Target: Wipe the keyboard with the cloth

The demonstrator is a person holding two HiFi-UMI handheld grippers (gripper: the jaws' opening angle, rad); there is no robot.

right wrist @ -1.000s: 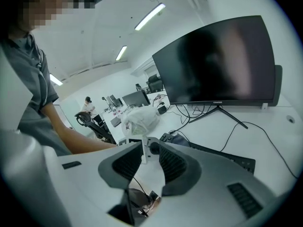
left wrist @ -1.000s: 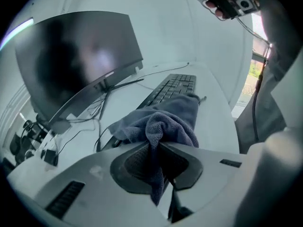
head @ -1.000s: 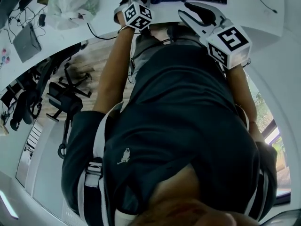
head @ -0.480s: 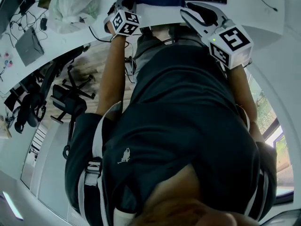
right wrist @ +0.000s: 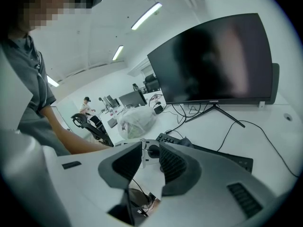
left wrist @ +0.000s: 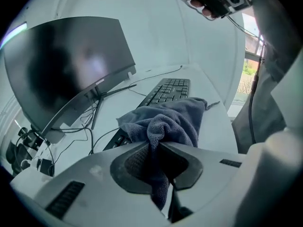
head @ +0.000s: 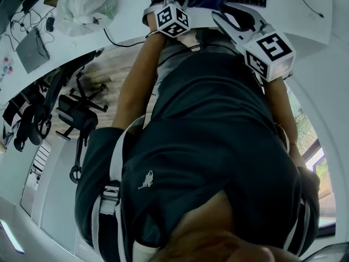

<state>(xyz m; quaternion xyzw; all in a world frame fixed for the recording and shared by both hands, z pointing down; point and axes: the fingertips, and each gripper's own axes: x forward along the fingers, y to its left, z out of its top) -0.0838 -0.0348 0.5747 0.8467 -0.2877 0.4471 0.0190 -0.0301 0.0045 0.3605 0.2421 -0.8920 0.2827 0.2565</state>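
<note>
The cloth (left wrist: pixel 166 121) is one blue-grey terry towel, bunched into soft folds. Your left gripper (left wrist: pixel 152 145) pinches it: the two fingers (left wrist: pixel 130 162) are drawn nearly together on a thick fold, and a tail of fabric hangs down through the gap behind them. Ahead of the jaws the rest of the towel spreads out over the single black keyboard (left wrist: pixel 169 90), covering part of the keys; rows of keys show beyond it and a few at its left edge. The keyboard lies flat on the white desk (left wrist: pixel 218 126), in front of the one dark monitor (left wrist: pixel 66 70) on its thin-legged stand.

Your right gripper (right wrist: pixel 150 151) hangs to the side of this, off the cloth. Its two fingers (right wrist: pixel 173 162) stand apart with nothing between them, and through the gap you see only desk and part of the left gripper.

Further along the desk sits one filled, translucent plastic bag (right wrist: pixel 136 122). A person stands by office chairs far behind it.
</note>
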